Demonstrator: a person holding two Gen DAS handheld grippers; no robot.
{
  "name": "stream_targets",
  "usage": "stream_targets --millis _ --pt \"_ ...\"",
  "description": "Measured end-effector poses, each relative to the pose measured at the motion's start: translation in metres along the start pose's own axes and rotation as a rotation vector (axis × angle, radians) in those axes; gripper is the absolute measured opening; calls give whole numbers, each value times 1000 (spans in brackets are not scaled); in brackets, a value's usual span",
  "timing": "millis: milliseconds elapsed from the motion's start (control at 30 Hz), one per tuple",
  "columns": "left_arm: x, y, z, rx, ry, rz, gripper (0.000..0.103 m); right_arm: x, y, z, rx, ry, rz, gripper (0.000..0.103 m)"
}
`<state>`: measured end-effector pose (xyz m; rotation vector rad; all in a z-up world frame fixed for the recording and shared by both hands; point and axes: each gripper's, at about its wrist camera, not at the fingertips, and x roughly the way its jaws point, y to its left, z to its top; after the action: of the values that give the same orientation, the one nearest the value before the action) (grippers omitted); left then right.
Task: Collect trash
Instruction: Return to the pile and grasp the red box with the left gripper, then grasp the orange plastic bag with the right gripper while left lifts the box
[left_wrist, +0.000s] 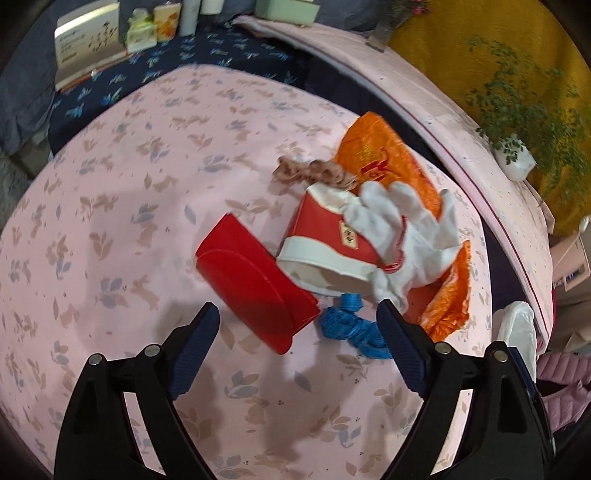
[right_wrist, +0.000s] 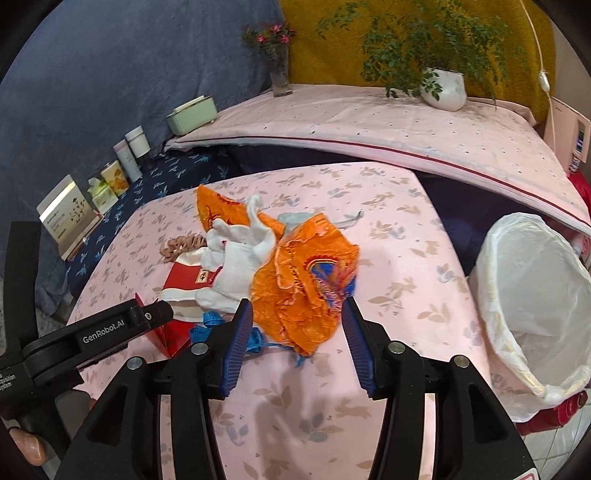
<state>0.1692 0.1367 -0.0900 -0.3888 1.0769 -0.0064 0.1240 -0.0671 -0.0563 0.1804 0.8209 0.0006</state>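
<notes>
A pile of trash lies on the pink rabbit-print tabletop (left_wrist: 110, 221). It holds a flat red box (left_wrist: 255, 291), a tipped red-and-white paper cup (left_wrist: 321, 236), a white glove (left_wrist: 410, 229), an orange wrapper (left_wrist: 380, 155), a crumpled blue bit (left_wrist: 347, 325) and a brown frilly strip (left_wrist: 314, 171). My left gripper (left_wrist: 297, 304) hovers open over the red box, its pads touching nothing. My right gripper (right_wrist: 295, 302) is open just in front of a crumpled orange wrapper (right_wrist: 306, 273), with its pads clear of the wrapper. One of the left gripper's fingers (right_wrist: 122, 325) shows beside the red box (right_wrist: 173, 332).
A bin with a white liner (right_wrist: 535, 295) stands off the table's right edge. Behind it runs a pink-covered shelf (right_wrist: 369, 122) with a potted plant (right_wrist: 443, 88) and a flower vase (right_wrist: 280, 77). Boxes and jars (right_wrist: 122, 166) line the back left on dark blue cloth.
</notes>
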Motion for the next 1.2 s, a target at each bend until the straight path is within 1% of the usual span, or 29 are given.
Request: stream_targets --millis 100,300,333,400,467,500,567,600,667,700,733,767,800,833,900,1033,1200 --pt "11 3 -2 -41 35 0 83 11 5 1 -8 15 3 50" --pt "28 8 -2 -86 67 22 83 32 7 4 -9 45 -1 50" --pt "30 10 -2 -93 69 23 82 35 7 4 -9 51 -5 50" --pt "31 15 -2 -97 68 27 76 41 7 4 -13 59 -10 50" --pt "33 19 -1 -91 76 16 56 48 6 4 -16 69 -18 50" --pt "34 20 -2 -88 84 9 53 52 5 4 -14 75 -21 50" --pt "34 24 -2 -88 88 2 39 58 2 3 -3 86 -20 50" --pt "34 26 -3 -86 87 -3 37 60 0 2 3 90 -19 50" --pt "32 27 -3 -71 75 -6 26 64 -1 1 10 100 -14 50" --pt "31 29 -2 -58 70 -5 23 66 -2 1 12 106 -13 49" --pt "30 29 -1 -45 64 -1 16 68 -3 0 14 110 -14 44" --pt "30 29 -1 -36 64 2 5 69 -3 -1 12 114 -13 40" --pt "30 30 -1 -30 67 -3 3 70 -2 -1 6 120 -13 34" --pt "29 31 -1 -34 70 -7 1 70 -2 -1 5 120 -15 32" --pt "27 32 -2 -32 69 -16 0 66 -3 -1 7 114 -18 27" --pt "14 29 -3 -2 28 -15 0 55 -6 2 8 89 -18 19" --pt "-13 23 0 31 -39 -29 0 31 -12 12 24 34 -16 16"
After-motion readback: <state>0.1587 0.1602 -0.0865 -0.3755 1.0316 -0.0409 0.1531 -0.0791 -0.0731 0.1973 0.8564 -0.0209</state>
